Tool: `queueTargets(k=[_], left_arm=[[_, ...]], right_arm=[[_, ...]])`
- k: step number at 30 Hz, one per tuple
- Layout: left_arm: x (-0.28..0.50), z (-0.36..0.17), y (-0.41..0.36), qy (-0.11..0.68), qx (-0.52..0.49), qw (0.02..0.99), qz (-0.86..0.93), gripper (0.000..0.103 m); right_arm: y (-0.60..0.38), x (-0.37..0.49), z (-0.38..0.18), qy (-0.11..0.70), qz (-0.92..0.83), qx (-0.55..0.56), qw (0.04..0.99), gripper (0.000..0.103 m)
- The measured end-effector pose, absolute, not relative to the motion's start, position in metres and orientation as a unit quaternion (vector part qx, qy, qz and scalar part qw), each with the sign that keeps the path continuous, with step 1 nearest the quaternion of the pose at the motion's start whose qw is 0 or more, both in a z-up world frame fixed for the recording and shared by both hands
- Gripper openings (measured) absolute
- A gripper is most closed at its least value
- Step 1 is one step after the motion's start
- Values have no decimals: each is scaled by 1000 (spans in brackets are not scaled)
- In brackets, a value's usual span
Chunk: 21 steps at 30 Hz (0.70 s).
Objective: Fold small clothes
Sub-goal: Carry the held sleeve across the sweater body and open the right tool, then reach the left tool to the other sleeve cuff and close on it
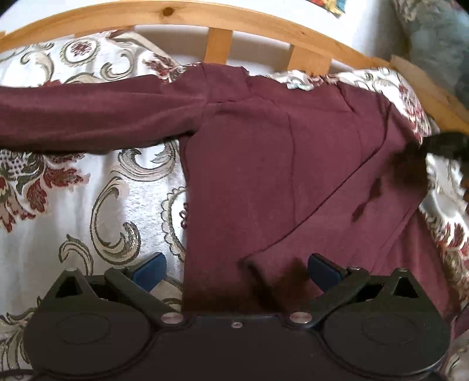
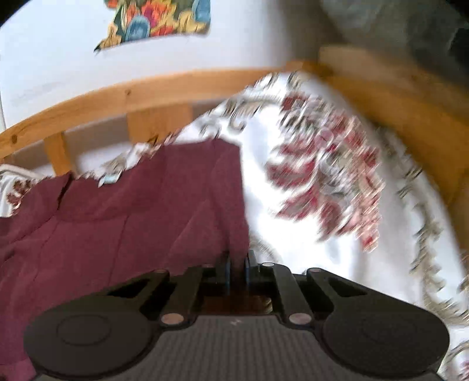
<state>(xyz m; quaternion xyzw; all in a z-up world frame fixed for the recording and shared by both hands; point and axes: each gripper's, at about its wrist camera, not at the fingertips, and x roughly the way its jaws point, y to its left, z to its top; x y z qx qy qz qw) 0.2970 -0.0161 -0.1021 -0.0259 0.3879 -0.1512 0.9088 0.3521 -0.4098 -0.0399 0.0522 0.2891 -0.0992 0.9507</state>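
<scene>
Bedspread [image 1: 88, 205], white with scrolled floral pattern — covers the bed, with bare cloth to the left of the garment and a wide bare stretch to its right. Wooden bed rail [image 1: 205, 17] bounds the far edge.

Maroon garment [image 1: 263, 161] — lies flat mid-bed, one sleeve stretched out to the left, far edge just short of the rail.

Left gripper [image 1: 236, 266] — jaws spread wide over the garment's near hem, gripping nothing.

Right gripper [image 2: 236, 269] — jaws pinched together on the garment's right edge.
</scene>
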Motion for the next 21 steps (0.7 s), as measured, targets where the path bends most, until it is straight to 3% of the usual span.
queueTargets(k=[4,7,12,21], left_arm=[[295,-111,-30,399,33,904,-149,102],[289,-114,-38,388,74,907,-147,102],[294,-106,-31,400,34,904,-150,102],[289,-69,7,354,-65,931,-67,102]], right_arm=[[-409,362,-49,311,-108,35,944,14],[-402,361,-53,306,-118,24,944,22],[-390,331,-38,295,-113,3,949,62],[-342,233,-17,273,-54,-10,960,94]])
